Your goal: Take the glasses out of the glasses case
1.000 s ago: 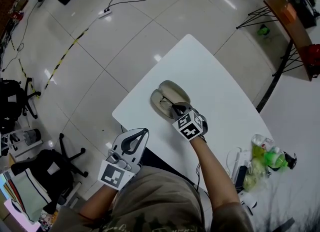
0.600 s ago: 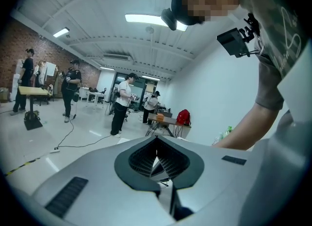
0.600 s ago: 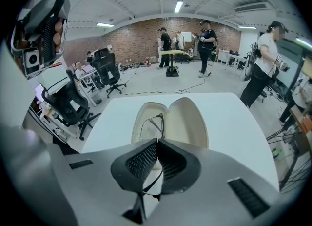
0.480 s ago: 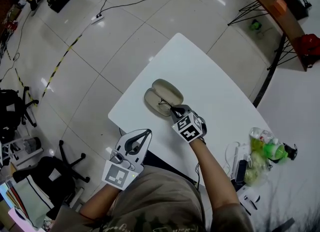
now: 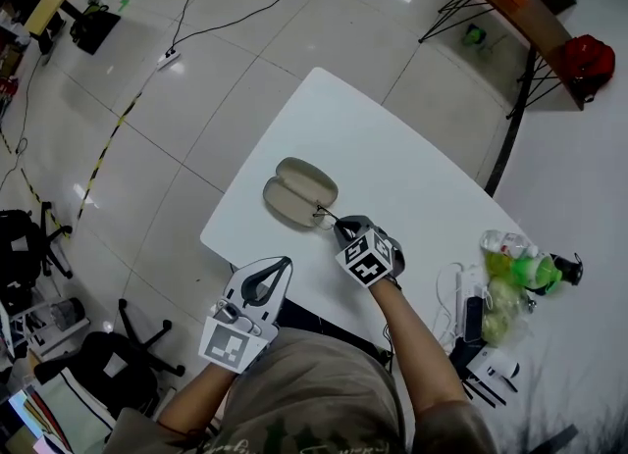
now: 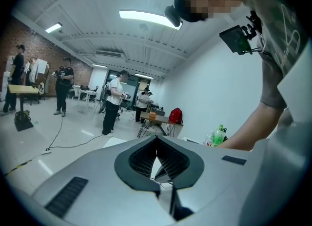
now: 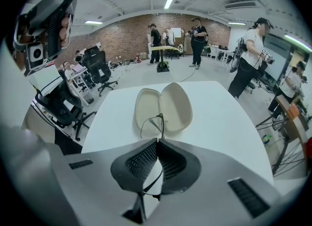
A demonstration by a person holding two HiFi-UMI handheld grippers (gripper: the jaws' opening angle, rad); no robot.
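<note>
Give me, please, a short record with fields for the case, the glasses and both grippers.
Case: beige oval clamshell glasses case, open, on the white table.
Glasses: thin dark wire-frame glasses, at the case's near edge.
Right gripper: fingers shut on the glasses.
Left gripper: fingers shut, empty, off the table.

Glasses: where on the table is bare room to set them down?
Bare table lies right of and beyond the case, up to the far corner. The near strip by the right gripper, which holds the glasses, is narrower. Crowded: bottles and cables at the right.
</note>
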